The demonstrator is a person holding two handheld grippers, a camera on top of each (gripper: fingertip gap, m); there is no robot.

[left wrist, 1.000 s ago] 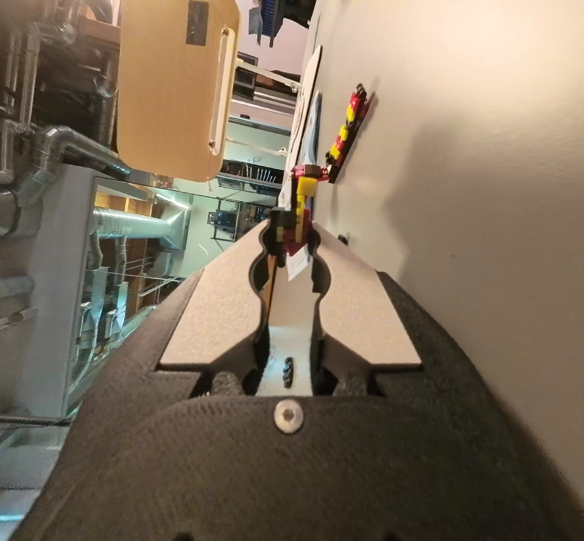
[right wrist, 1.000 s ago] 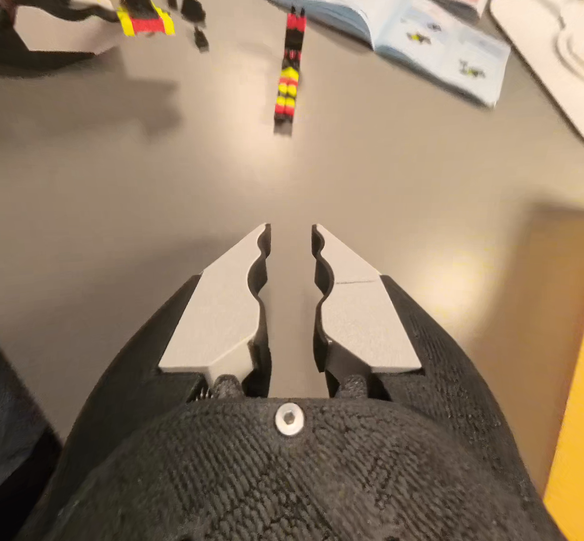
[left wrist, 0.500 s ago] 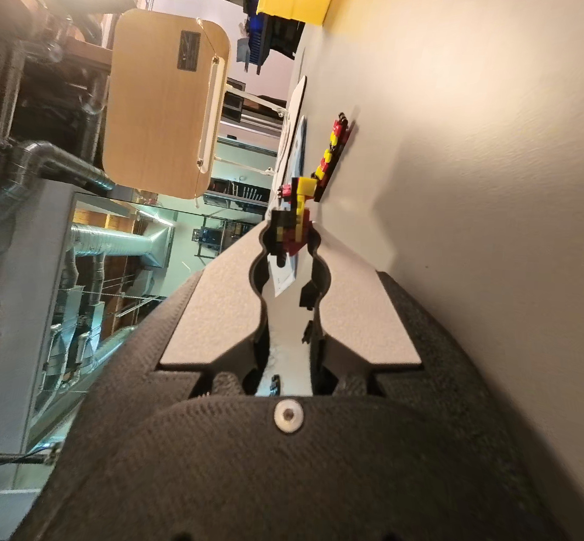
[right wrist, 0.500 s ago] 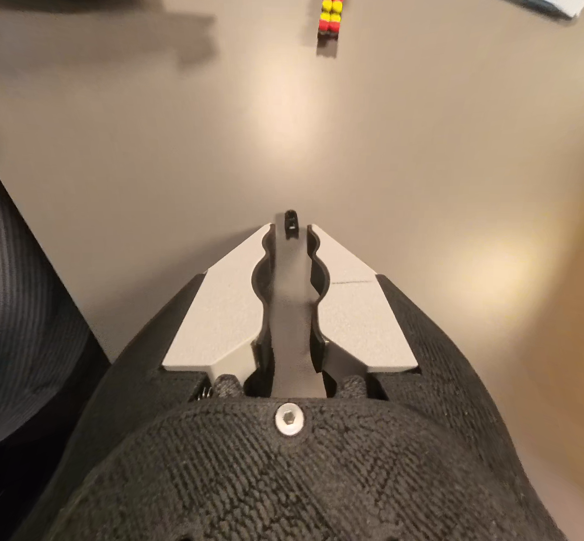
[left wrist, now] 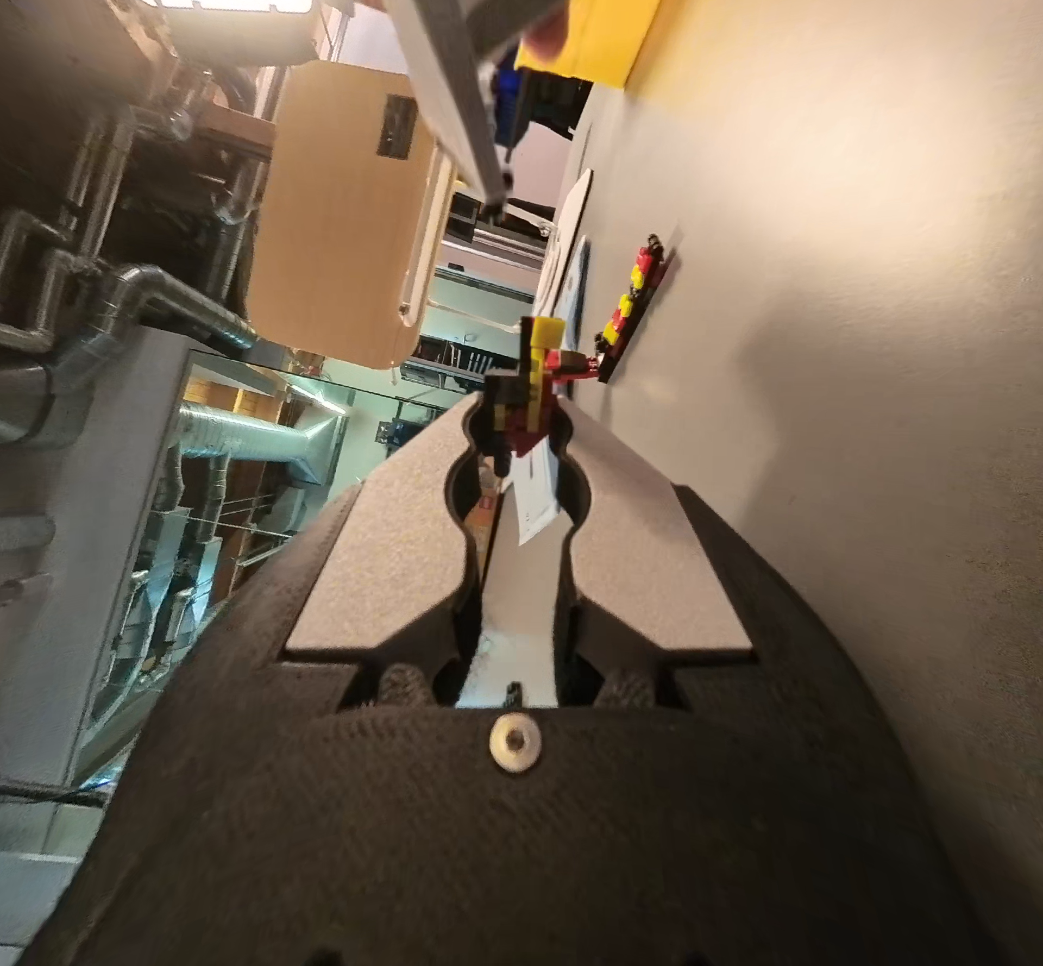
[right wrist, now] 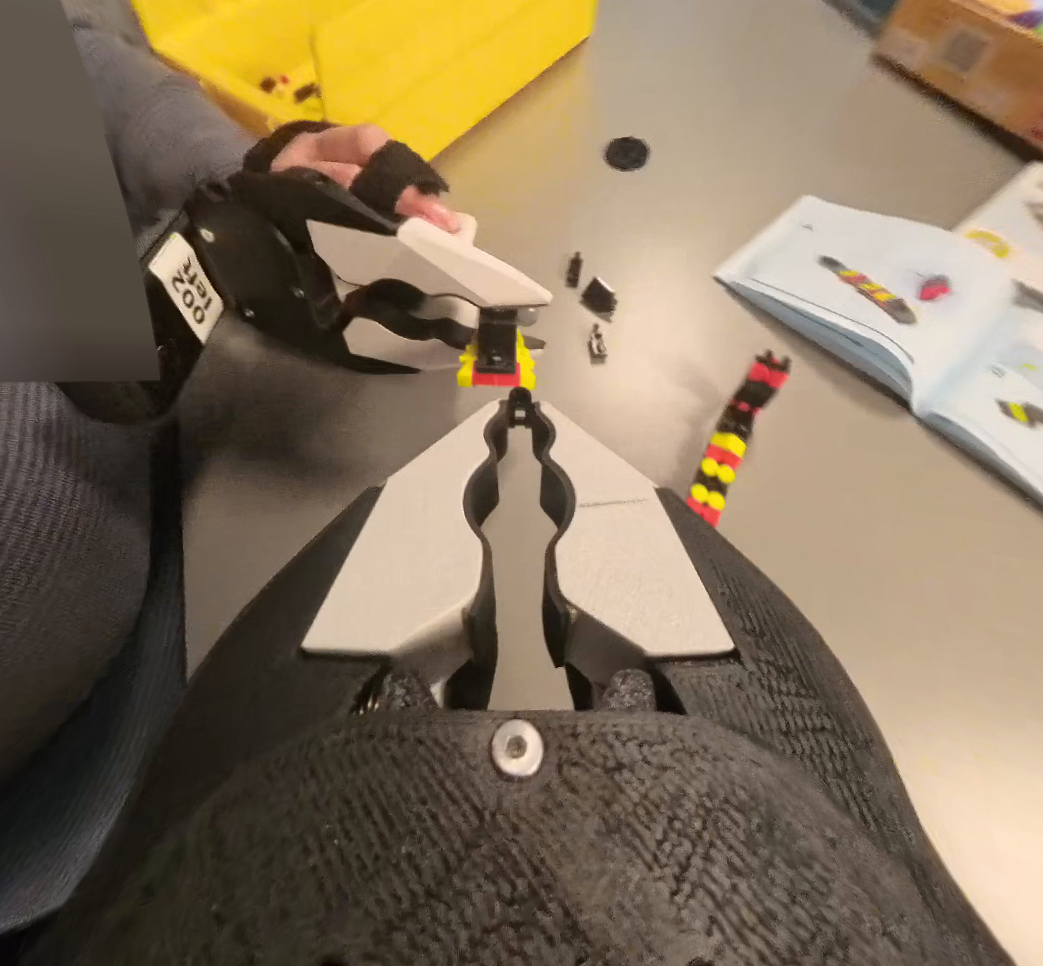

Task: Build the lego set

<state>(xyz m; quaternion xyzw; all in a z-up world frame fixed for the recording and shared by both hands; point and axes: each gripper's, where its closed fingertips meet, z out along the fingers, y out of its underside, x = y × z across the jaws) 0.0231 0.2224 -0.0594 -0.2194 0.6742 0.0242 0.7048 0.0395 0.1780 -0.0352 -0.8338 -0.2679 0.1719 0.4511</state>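
here right gripper (right wrist: 520,413) pinches black piece (right wrist: 519,409).

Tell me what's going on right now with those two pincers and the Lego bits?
Left tool shut on small assembly. Right tool shut on tiny black piece, just short of it. Nothing between.

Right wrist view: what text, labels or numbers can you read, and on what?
Label, white, on the left gripper: legible black print, but I do not quote writing.
Booklet, open on the table: pictures show, print too small to read.
Box, top right: printing blurred, unreadable.
No other writing shows.
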